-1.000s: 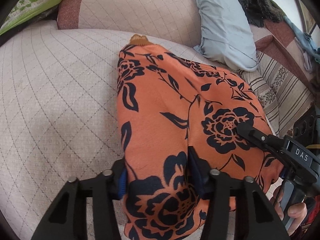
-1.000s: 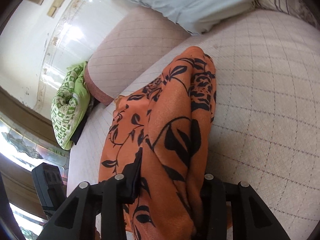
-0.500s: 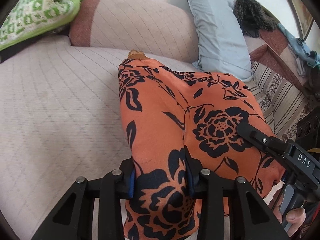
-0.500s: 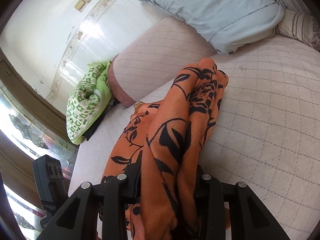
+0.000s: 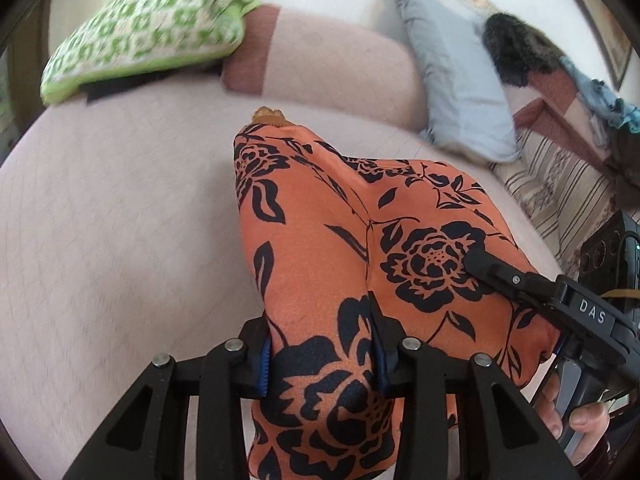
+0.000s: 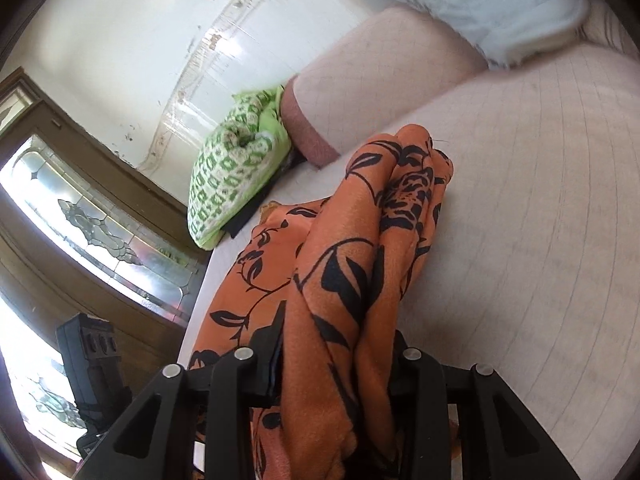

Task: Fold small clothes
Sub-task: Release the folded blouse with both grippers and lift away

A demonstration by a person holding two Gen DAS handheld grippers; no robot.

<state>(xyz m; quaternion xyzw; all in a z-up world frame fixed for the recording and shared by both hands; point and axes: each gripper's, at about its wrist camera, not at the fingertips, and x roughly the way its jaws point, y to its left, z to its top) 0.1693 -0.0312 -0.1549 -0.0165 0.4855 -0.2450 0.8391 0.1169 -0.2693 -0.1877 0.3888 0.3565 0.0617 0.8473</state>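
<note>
both claws, left claw (image 5: 322, 354) and right claw (image 6: 336, 360), clenched the cloth (image 5: 360, 248) above the bed (image 5: 120, 220); folding looked midway, unfinished.

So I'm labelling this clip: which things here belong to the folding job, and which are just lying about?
Job:
orange floral garment
left gripper, clamped on it
right gripper, clamped on it

Lying about:
green patterned cushion
pale blue pillow
dark furry item

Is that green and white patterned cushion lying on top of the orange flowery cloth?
No, the green and white patterned cushion sits apart at the sofa's far corner, away from the orange floral cloth.
</note>
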